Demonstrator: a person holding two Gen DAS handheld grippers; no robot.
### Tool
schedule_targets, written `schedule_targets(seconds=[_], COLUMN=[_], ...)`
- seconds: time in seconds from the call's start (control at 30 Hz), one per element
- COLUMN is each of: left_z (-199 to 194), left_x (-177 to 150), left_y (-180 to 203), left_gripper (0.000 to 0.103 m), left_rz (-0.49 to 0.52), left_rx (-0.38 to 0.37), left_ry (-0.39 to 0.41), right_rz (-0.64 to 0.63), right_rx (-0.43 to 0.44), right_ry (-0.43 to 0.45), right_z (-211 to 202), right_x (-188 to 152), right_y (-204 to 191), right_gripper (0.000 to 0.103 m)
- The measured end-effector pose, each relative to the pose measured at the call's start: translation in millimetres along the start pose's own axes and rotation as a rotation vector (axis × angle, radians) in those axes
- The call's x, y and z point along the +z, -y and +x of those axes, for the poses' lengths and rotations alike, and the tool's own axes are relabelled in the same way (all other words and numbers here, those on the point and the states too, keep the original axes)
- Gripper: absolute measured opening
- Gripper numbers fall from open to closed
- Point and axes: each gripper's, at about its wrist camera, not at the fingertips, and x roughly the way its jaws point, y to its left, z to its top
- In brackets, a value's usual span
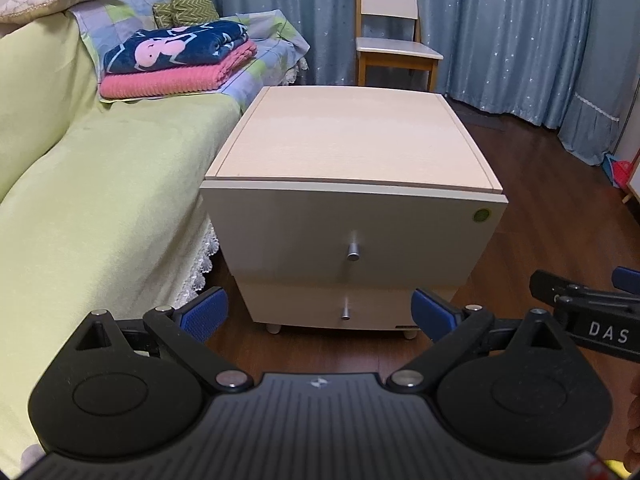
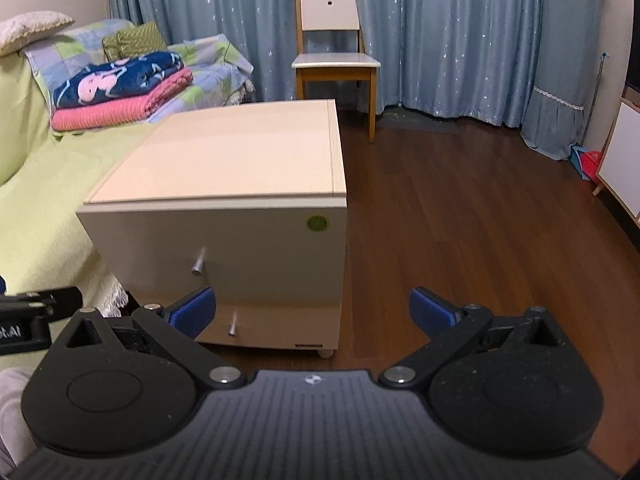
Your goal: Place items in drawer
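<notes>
A pale wooden nightstand stands on the dark floor beside the bed. Both its drawers are closed: the upper drawer knob and the lower drawer knob are silver pegs. Folded towels, a navy one on a pink one, lie on the bed at the back left. My left gripper is open and empty, a short way in front of the drawers. Further right, my right gripper is also open with nothing in it; its body shows in the left wrist view.
A bed with a green cover runs along the left. A white wooden chair stands behind the nightstand against blue curtains. Dark wood floor lies right of the nightstand, with a white cabinet at the far right.
</notes>
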Motion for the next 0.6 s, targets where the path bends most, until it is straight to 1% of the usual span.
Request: schedule_targets(seconds=[0.1,0.33,0.53,0.6], left_z=[-3.4,-7.6,-6.5,-5.0], left_x=[-2.3,-5.8,-8.0,-8.5], left_y=[0.0,0.3,0.1,-0.2], left_gripper=[0.099,0.099,0.099,0.099], left_rz=[0.006,0.008,0.024,0.023], left_rx=[0.002,0.017,0.055,0.055], left_ry=[0.0,-0.003,-0.013,-0.021], right_rz=[-0.014,-0.039,-0.045,-0.054], right_rx=[0.006,0.009,0.015,0.015], right_ry=[-0.019,-0.026,-0.035,-0.033], right_z=[0.3,1.7,4.2,4.6], right_x=[-5.7,-8.5,-10.2,-10.0], right_y=[-1.9,-4.7,-6.9,-8.4], right_gripper=[0.102,0.102,0.102,0.102])
